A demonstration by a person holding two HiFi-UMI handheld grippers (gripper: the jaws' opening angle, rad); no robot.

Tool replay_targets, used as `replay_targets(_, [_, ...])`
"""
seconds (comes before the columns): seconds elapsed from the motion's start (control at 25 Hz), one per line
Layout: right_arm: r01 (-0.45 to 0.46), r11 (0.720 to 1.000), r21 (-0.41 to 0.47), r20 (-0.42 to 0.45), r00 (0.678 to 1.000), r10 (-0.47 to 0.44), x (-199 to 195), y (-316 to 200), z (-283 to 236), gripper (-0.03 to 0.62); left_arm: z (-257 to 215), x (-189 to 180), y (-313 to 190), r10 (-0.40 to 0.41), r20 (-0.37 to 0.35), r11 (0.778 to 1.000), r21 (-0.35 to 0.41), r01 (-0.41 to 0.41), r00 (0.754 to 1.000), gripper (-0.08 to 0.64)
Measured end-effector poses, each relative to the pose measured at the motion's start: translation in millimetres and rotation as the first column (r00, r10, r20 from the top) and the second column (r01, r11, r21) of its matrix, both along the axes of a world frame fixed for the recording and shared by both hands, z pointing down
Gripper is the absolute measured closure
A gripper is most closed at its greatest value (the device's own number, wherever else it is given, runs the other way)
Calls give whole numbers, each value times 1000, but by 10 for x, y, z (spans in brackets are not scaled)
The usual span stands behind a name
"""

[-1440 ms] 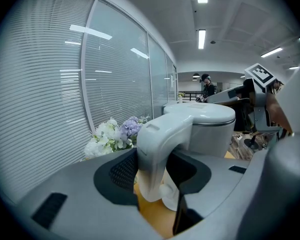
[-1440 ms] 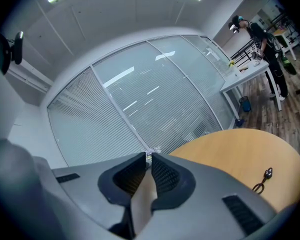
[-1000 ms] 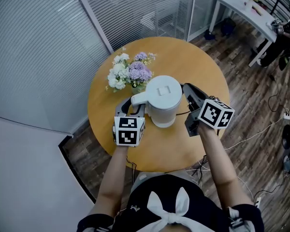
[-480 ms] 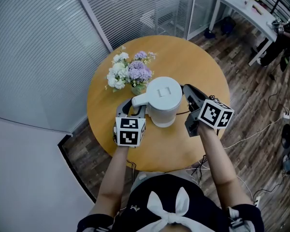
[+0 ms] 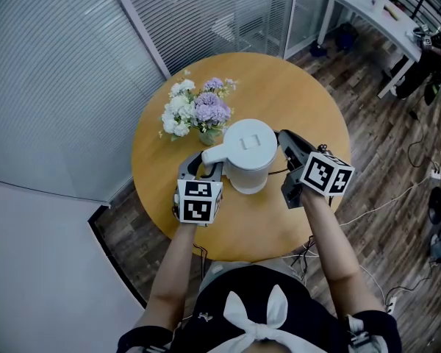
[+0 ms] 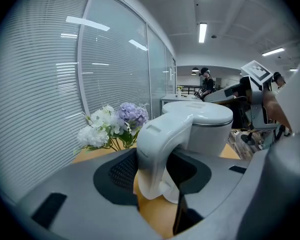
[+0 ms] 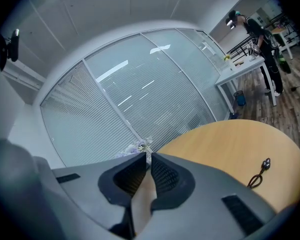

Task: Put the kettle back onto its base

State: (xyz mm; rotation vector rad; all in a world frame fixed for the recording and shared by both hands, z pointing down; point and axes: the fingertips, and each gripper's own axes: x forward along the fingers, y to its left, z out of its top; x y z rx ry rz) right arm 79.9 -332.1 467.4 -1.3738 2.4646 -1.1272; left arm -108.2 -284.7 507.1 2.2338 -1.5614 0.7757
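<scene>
A white electric kettle (image 5: 248, 153) stands on the round wooden table (image 5: 279, 87); its base is hidden from me. My left gripper (image 5: 203, 163) is shut on the kettle's handle (image 6: 157, 154), which fills the space between the jaws in the left gripper view, with the kettle's body (image 6: 205, 129) just beyond. My right gripper (image 5: 282, 134) hovers close to the kettle's right side, shut with nothing in it. In the right gripper view its fingertips (image 7: 140, 160) nearly touch, and the kettle is out of sight there.
A small vase of white and purple flowers (image 5: 198, 112) stands right behind the kettle's handle, also seen as flowers (image 6: 112, 126). A thin black cable (image 7: 258, 174) lies on the table to the right. Glass walls with blinds (image 5: 73, 65) stand behind the table.
</scene>
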Motion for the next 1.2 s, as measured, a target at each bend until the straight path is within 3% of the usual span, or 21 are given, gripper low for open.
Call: replay_targets(1.2, [4, 997, -72, -29, 1000, -6, 7, -35, 378, 554, 359, 14, 65, -2, 8, 997, -80, 3, 1000, 370])
